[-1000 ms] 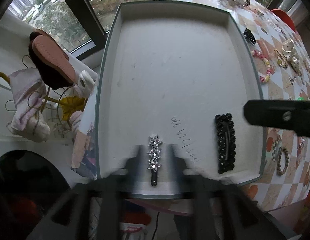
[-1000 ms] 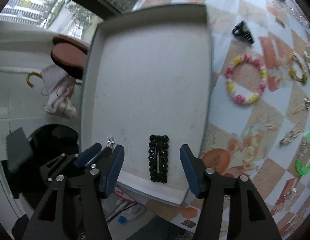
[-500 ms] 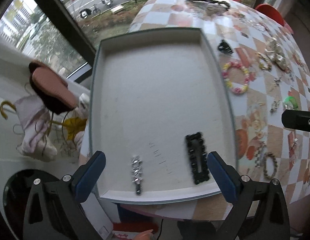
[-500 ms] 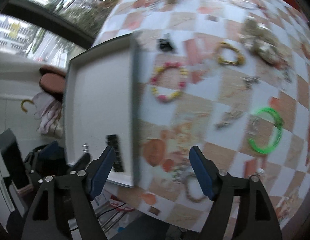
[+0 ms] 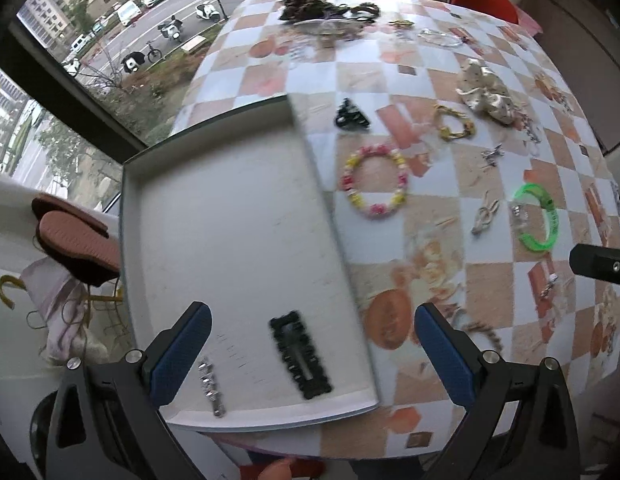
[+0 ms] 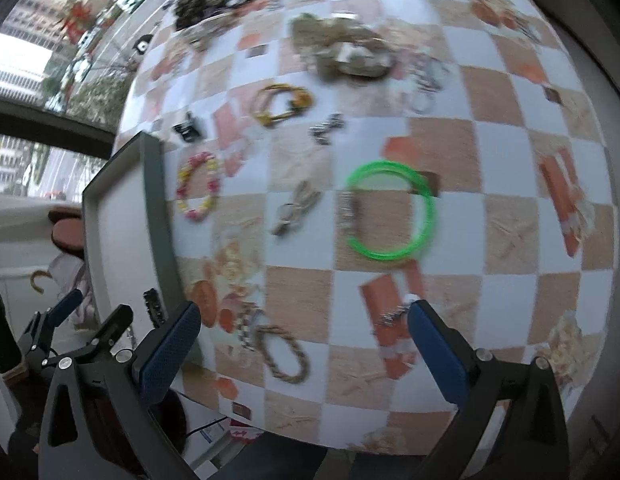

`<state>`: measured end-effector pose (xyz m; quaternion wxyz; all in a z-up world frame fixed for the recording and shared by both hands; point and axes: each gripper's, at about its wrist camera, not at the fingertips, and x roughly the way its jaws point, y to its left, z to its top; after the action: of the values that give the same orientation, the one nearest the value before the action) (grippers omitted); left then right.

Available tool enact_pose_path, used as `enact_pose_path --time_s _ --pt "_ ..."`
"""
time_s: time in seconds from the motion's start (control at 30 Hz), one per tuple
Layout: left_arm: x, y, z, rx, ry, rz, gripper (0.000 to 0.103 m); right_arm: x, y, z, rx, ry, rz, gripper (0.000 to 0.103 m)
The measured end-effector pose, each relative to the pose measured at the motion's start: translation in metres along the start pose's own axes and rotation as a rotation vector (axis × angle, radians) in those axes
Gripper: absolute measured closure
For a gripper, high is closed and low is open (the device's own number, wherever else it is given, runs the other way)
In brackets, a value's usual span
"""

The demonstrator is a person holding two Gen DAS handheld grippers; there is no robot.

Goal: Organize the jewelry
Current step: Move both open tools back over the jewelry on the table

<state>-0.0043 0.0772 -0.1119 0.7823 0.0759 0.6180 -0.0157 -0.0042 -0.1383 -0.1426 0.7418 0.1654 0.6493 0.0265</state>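
Both grippers have pulled back from the tray and swung right since a second ago, jaws now spread wide and empty. In the tray lie a black clip and a silver clip, both between the left gripper's fingers. Beside the tray sits a beaded bracelet. The right gripper hovers over a braided bracelet, below a green bangle.

The black hair clip is smeared by motion blur. The tray hides most of it in the right wrist view, where the pale scrunchie also blurs.
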Motion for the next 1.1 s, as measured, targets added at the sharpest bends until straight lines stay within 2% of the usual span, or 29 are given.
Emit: enact_pose_path --time_s 0.17,0.53,0.8,1.1 --pt "0.009 -0.021 0.011 0.027 0.033 -0.017 0.000 -0.005 -0.027 0.002 0.044 -0.002 -0.019 0.000" --pt "0.016 -0.054 0.039 0.076 0.018 -0.049 0.000 -0.003 -0.067 0.011 0.106 0.019 -0.046 0.000" --pt "0.033 -0.070 0.069 0.084 0.004 -0.061 0.000 0.004 -0.079 0.029 0.102 0.018 -0.073 0.000" --pt "0.066 -0.083 0.090 0.117 0.028 -0.044 0.000 0.024 -0.078 0.044 0.071 0.043 -0.110 0.000"
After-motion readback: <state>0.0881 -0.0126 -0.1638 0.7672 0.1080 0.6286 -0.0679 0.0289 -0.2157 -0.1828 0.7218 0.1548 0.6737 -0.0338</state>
